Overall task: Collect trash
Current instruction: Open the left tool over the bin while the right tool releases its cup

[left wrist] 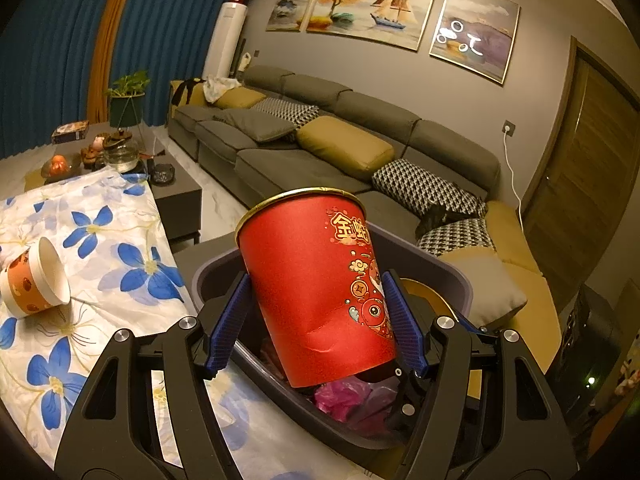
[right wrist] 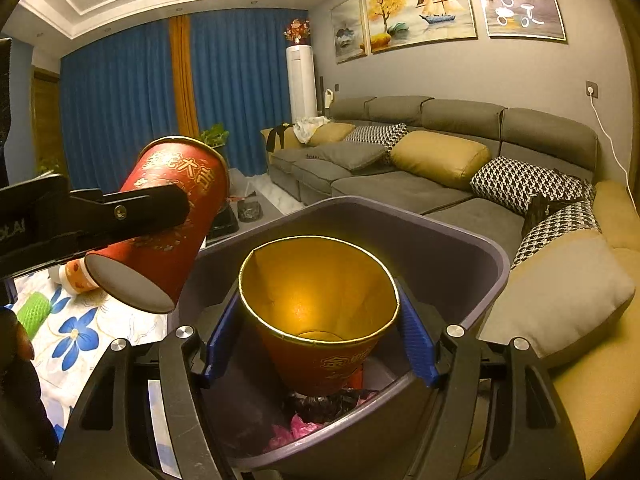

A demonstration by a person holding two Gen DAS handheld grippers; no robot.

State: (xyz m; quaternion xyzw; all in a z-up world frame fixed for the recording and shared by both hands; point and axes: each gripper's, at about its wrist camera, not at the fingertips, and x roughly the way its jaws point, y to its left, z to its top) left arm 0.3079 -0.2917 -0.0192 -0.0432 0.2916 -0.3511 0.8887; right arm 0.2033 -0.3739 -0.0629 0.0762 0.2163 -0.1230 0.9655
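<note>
My left gripper point(left wrist: 316, 308) is shut on a red paper cup point(left wrist: 316, 292) with gold print, held upright above the dark purple trash bin point(left wrist: 448, 268). In the right wrist view that same cup point(right wrist: 168, 216) hangs tilted at the bin's left edge, pinched by the left gripper's black finger. My right gripper point(right wrist: 320, 320) is shut on a second red cup point(right wrist: 320, 300) with a gold inside, held over the bin point(right wrist: 472, 248), mouth toward the camera. Pink and dark crumpled trash point(right wrist: 304, 416) lies in the bin. An orange-and-white paper cup point(left wrist: 34, 280) lies on its side on the floral cloth.
The blue-flowered cloth point(left wrist: 112, 248) covers the table left of the bin. A green foam net point(right wrist: 34, 314) lies on it. A grey sofa point(left wrist: 320, 152) with yellow and patterned cushions runs along the right. A dark coffee table point(left wrist: 172, 188) with dishes stands behind.
</note>
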